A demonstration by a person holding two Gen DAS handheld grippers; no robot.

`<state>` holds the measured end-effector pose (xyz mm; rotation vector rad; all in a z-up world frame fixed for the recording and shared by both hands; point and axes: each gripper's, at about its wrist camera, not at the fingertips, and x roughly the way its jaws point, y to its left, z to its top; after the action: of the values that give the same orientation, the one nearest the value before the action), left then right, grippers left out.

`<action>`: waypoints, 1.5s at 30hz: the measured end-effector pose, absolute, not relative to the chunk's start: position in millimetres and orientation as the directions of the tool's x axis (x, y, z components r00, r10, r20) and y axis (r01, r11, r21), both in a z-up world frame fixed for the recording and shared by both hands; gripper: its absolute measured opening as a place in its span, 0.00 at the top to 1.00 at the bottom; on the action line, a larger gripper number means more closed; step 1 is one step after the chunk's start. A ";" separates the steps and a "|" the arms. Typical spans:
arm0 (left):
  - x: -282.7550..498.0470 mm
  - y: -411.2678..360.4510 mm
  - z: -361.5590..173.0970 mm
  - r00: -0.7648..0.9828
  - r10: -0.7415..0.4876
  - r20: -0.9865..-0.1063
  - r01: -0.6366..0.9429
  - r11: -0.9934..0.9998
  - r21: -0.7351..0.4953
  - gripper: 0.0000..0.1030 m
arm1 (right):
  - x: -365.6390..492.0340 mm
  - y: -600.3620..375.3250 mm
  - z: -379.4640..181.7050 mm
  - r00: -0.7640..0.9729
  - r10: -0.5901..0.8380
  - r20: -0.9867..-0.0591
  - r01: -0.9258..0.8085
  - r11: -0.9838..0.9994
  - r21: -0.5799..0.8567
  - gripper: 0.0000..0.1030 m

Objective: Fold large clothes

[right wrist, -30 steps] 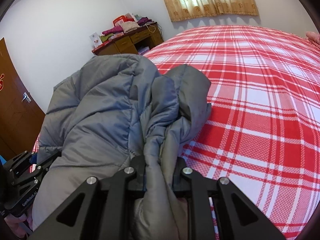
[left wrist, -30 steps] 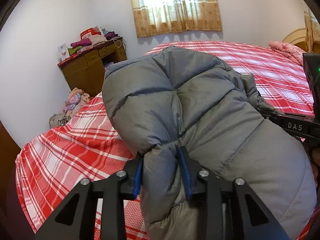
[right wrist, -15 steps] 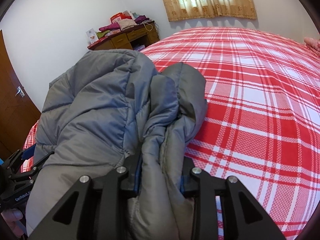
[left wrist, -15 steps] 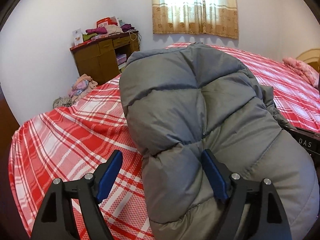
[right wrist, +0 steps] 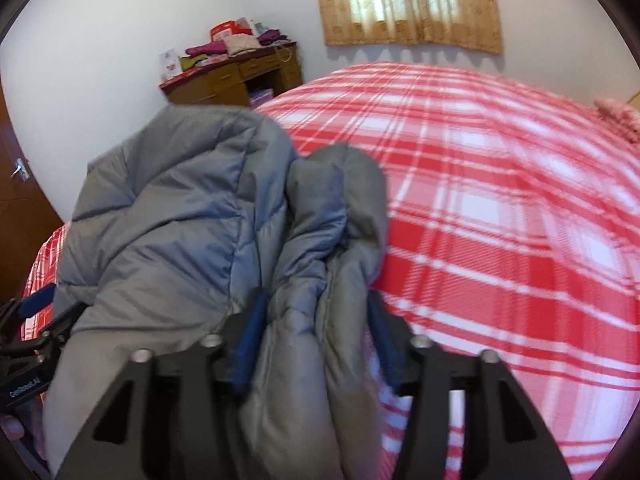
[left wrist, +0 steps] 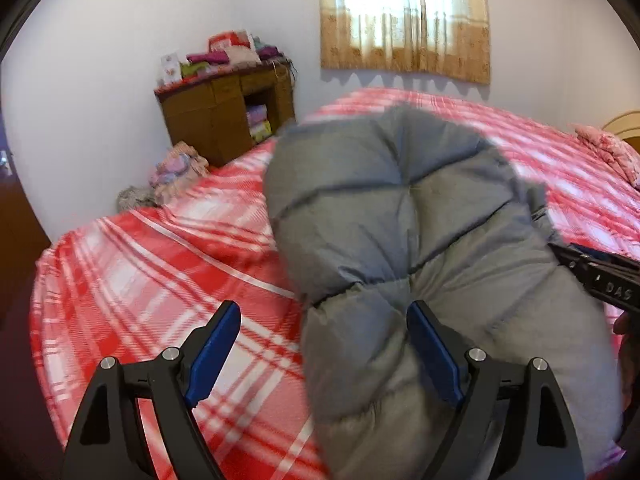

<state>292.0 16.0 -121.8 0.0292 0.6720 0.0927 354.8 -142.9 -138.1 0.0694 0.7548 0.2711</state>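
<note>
A grey jacket (left wrist: 420, 248) is bunched on a red plaid bed (left wrist: 160, 264), with a cluttered wooden desk (left wrist: 224, 108) and a curtained window (left wrist: 404, 16) at the white walls. The left gripper (left wrist: 324, 354) is spread wide, only its right pad against the jacket. The right gripper (right wrist: 316, 332), marked "DAS" on its side, is parted too, with jacket folds lying between its jaws.
</note>
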 end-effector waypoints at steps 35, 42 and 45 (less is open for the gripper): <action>162.3 37.7 3.5 0.916 0.045 -0.399 -0.073 0.996 -0.053 0.17 | 194.9 -148.9 -8.5 0.864 0.232 -0.446 -0.247 0.969 0.027 0.16; 161.9 36.2 4.4 0.916 0.050 -0.399 -0.075 0.996 -0.047 0.17 | 193.0 -150.0 -5.1 0.871 0.238 -0.430 -0.248 0.968 0.033 0.16; 161.6 35.5 4.6 0.915 0.051 -0.400 -0.075 0.996 -0.045 0.17 | 193.0 -150.3 -5.1 0.870 0.238 -0.431 -0.248 0.968 0.033 0.15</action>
<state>161.6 35.5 4.6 -0.0600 0.4095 0.0653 193.0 -150.3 -5.1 -0.0236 0.4475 0.2542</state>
